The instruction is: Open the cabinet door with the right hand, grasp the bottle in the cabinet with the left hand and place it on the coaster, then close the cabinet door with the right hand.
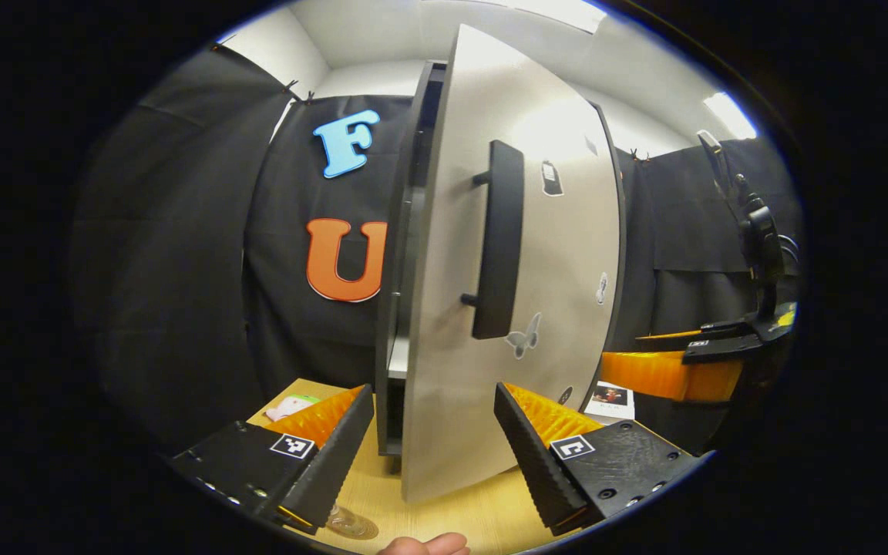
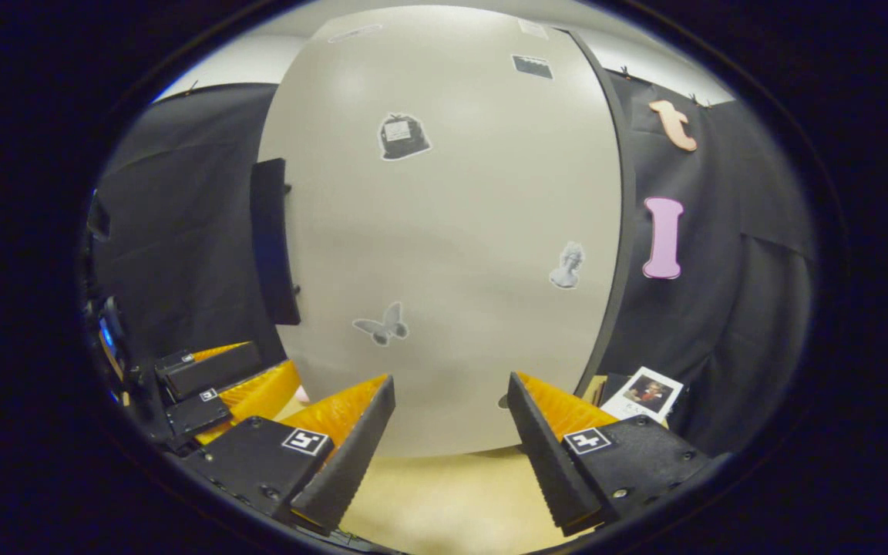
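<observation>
Matt smooth cabinet door (image 2: 452, 254), wood-grain table (image 1: 444, 512)

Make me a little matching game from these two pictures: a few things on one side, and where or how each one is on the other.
Things:
1. cabinet door
2. handle
3. butterfly sticker
4. photo card

States or places:
A. black upright bar on the door
B. lying flat on the table, right of the door
C. slightly ajar
D. stuck low on the door's face

Pairs: 1-C, 2-A, 3-D, 4-B
</observation>
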{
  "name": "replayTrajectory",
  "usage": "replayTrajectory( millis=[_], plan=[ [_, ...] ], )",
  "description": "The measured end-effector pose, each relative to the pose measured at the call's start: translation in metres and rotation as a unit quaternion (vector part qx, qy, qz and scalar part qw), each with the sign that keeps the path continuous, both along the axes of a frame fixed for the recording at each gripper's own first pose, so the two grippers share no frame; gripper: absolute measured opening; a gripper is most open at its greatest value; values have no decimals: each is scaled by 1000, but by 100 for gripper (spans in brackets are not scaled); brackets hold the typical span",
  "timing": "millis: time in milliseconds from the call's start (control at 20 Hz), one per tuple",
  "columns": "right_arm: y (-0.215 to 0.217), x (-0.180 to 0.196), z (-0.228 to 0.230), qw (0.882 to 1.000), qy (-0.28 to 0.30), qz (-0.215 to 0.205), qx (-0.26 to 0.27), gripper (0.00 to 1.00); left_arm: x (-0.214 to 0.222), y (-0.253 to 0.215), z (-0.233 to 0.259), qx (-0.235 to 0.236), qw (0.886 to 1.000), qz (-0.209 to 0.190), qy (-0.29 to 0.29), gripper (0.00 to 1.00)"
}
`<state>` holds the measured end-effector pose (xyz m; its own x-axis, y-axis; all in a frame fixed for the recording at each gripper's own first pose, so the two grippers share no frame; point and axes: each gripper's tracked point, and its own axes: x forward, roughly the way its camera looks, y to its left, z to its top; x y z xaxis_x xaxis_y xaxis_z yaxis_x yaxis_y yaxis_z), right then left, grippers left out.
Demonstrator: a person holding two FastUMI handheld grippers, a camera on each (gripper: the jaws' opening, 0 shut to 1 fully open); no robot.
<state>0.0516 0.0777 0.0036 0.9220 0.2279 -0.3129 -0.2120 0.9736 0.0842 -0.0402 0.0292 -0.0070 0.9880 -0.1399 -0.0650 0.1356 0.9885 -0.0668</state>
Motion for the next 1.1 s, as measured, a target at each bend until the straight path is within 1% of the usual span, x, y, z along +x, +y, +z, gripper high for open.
replayTrajectory(
  millis=[100, 150, 250, 300, 400, 450, 550, 650, 750, 800, 900, 950, 1100],
  plan=[
    [9, -2, -3, 999, 5, 29, 25, 96, -1, -6, 4, -3, 1000, 3, -5, 95],
    [13, -2, -6, 998, 6, 47, 28, 96, -1, -14, 2, -9, 1000, -7, 0, 95],
    [10, 1, -11, 999, -2, 49, 4, 96, -10, -33, -5, -17, 999, -37, 21, 95],
    [8, 2, -12, 999, -6, 47, -8, 96, -15, -35, -4, -8, 999, -41, 26, 95],
    [9, 3, -10, 999, -11, 47, -2, 96, -17, -34, 5, 12, 999, -47, 22, 95],
    [9, 3, -8, 999, -14, 43, 2, 95, -17, -32, 8, 14, 999, -47, 18, 95],
    [3, 4, 1, 999, -28, 24, 2, 96, -11, -18, 24, 16, 1000, -26, -2, 95],
    [-7, 6, 5, 999, -36, -7, 1, 96, -5, -29, 22, -7, 999, -42, 2, 95],
    [-20, 3, 1, 999, -29, -44, -4, 96, -2, -28, 19, -13, 999, -38, 3, 95],
    [-20, -2, -1, 999, -27, -41, -10, 96, 0, -30, 22, -12, 999, -36, 0, 95],
    [-23, -9, 1, 998, -40, -32, -20, 96, 5, -39, 18, -3, 999, -47, 3, 95],
    [-27, -9, 3, 998, -49, -34, -24, 96, 8, -41, 19, 4, 999, -49, 1, 95],
    [-41, -5, 3, 997, -51, -55, -26, 96, 17, -49, 23, 21, 998, -56, -9, 95]
  ],
)
